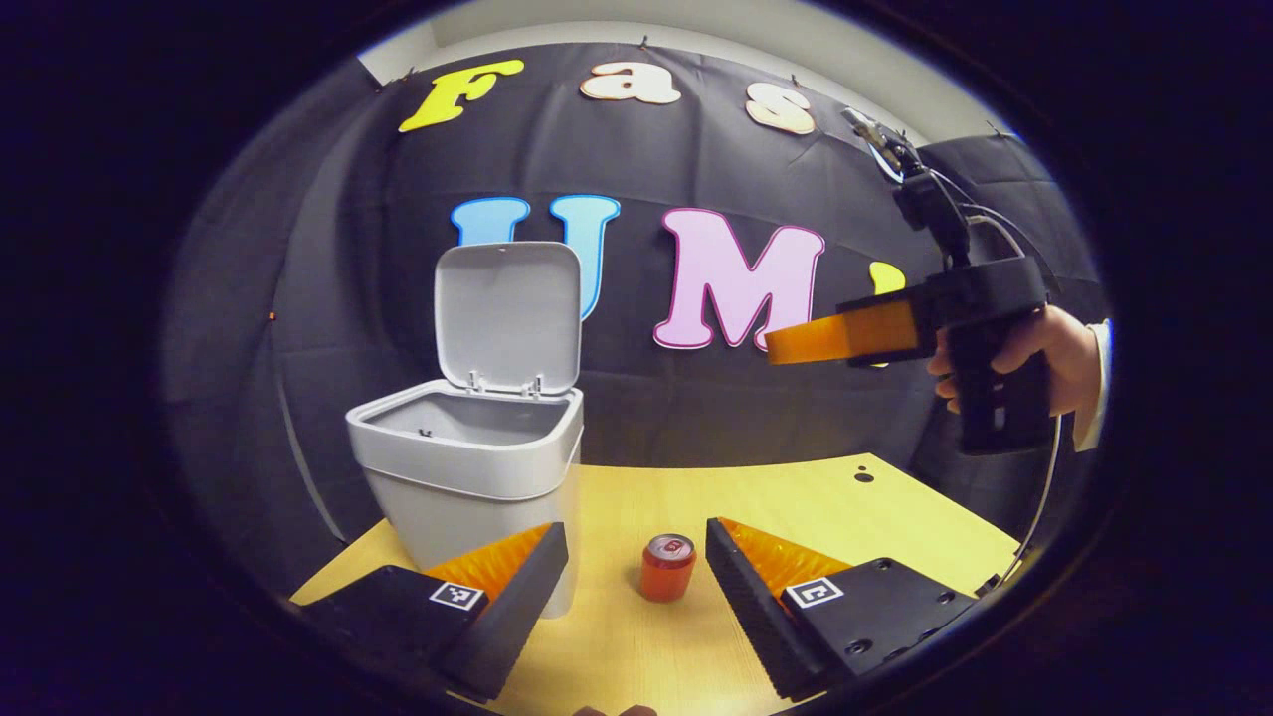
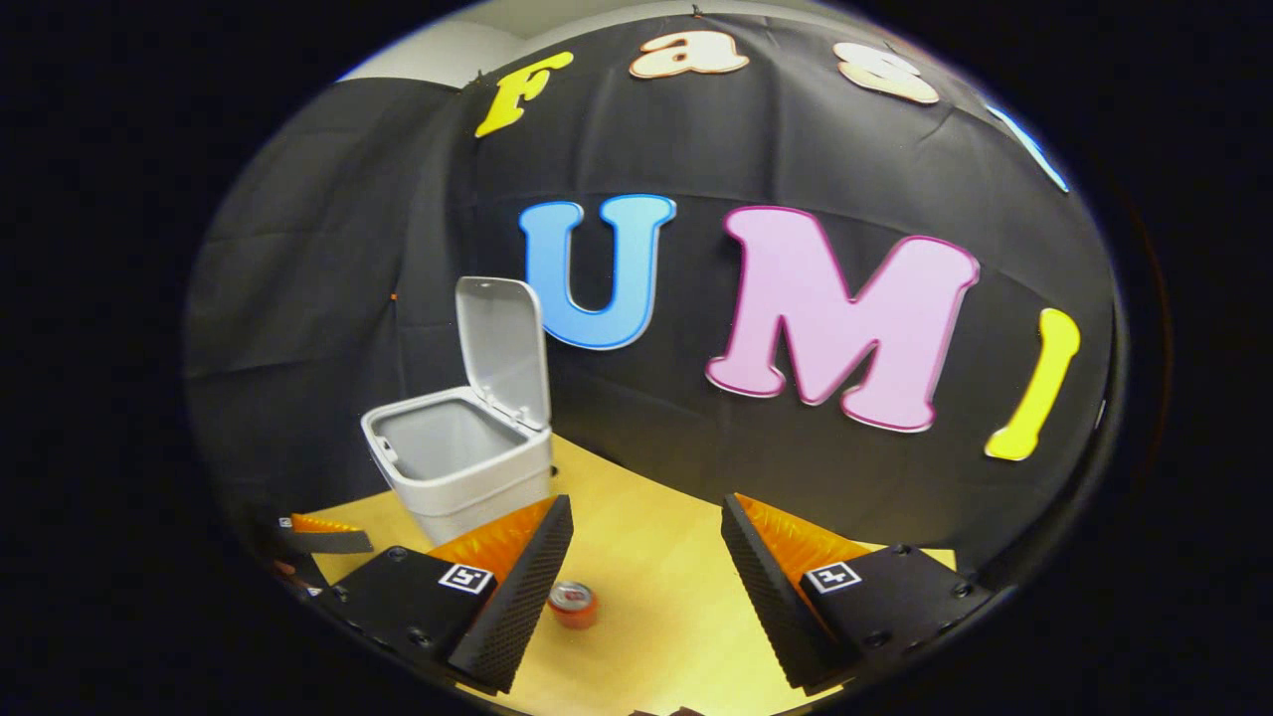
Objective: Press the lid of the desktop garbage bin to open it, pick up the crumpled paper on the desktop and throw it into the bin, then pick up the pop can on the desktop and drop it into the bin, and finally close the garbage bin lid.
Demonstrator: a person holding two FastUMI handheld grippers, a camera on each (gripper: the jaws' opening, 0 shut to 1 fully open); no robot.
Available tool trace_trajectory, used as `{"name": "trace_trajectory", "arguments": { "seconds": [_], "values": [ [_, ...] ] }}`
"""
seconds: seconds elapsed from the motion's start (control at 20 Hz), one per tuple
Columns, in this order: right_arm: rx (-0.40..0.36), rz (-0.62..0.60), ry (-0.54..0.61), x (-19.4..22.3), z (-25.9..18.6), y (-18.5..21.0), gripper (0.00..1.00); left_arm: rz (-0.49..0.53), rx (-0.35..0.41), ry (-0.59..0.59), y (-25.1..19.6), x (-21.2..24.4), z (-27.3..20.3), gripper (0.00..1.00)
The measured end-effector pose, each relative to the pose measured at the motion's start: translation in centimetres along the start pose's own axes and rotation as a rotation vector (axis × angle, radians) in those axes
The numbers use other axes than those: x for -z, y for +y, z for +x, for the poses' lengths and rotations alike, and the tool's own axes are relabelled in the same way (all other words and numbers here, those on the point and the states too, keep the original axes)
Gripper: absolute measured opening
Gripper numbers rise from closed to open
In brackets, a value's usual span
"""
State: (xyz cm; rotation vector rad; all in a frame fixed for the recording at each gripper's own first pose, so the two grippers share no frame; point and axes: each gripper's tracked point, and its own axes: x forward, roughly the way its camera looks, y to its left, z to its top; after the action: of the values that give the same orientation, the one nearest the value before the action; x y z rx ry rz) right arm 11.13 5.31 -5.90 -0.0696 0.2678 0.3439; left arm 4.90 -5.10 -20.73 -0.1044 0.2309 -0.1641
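Observation:
The grey desktop bin stands on the left of the table with its lid tipped up and back; its walls hide the bottom. A red pop can stands upright just right of the bin. My left gripper is open, low over the table, with the can a little ahead between its fingers and untouched. My right gripper hangs high at the right, held by a hand. In the right gripper view the right gripper is open and empty, above the can, with the bin to the left.
The yellow wooden table runs back to the black cloth wall. A small dark hole lies near its back right corner. The table's right edge slopes down past my right finger. Part of the left gripper shows beside the bin.

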Motion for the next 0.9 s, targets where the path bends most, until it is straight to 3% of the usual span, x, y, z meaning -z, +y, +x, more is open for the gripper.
{"name": "trace_trajectory", "arguments": {
  "seconds": [0.3,0.5,0.9],
  "values": [
    [0.166,0.02,0.068,2.6,-5.1,-6.2,0.97,0.107,0.103,0.028,-2.1,3.5,6.4,0.95],
    [0.28,0.074,0.09,3.8,-7.4,-9.2,0.98,0.082,0.143,0.063,-2.7,5.4,10.0,0.95],
    [0.393,0.087,0.14,6.0,-8.3,-10.4,0.97,0.068,0.162,0.215,-2.0,11.2,16.1,0.95]
  ]
}}
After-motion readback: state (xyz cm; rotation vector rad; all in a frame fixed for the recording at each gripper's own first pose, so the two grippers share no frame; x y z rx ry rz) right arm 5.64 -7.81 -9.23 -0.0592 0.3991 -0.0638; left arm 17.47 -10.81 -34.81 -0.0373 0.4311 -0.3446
